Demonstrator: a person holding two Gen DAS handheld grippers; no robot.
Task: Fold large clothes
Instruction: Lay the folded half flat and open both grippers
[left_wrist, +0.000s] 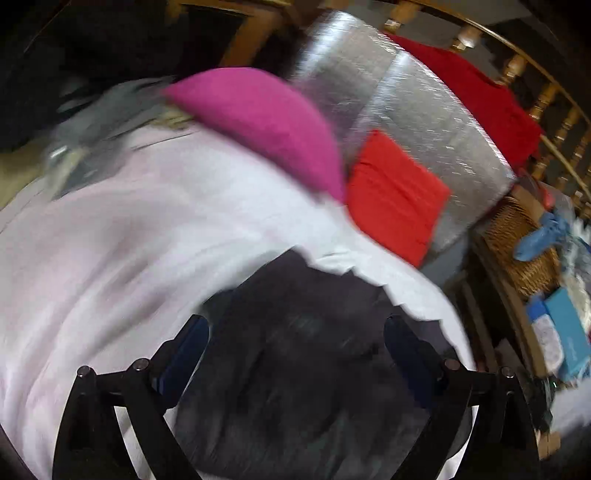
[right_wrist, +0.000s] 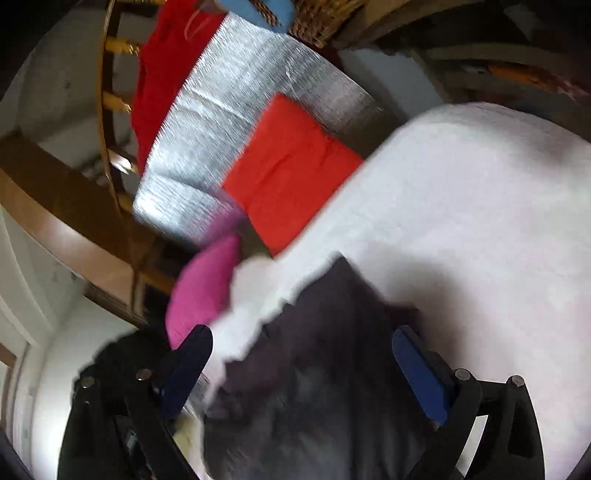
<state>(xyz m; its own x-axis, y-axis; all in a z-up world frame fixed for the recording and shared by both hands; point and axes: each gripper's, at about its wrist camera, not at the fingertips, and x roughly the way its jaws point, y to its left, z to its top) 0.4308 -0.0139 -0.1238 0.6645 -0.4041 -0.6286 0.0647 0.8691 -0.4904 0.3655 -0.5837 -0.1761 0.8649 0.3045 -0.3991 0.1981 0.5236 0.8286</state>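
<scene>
A large white garment (left_wrist: 155, 251) is spread over the silver work surface (left_wrist: 424, 122), with a dark grey garment (left_wrist: 295, 369) lying on top of it. The white garment also shows in the right wrist view (right_wrist: 461, 221), with the dark grey garment (right_wrist: 317, 387) on it. My left gripper (left_wrist: 295, 332) is open, its fingers either side of the dark grey cloth. My right gripper (right_wrist: 303, 354) is open over the dark cloth's edge. Both views are blurred by motion.
A folded orange-red cloth (left_wrist: 395, 195) and a magenta cloth (left_wrist: 266, 125) lie on the silver surface. A dark red garment (left_wrist: 476, 96) hangs over a wooden railing (left_wrist: 554, 96). A wicker basket (left_wrist: 524, 251) with clutter stands to the right.
</scene>
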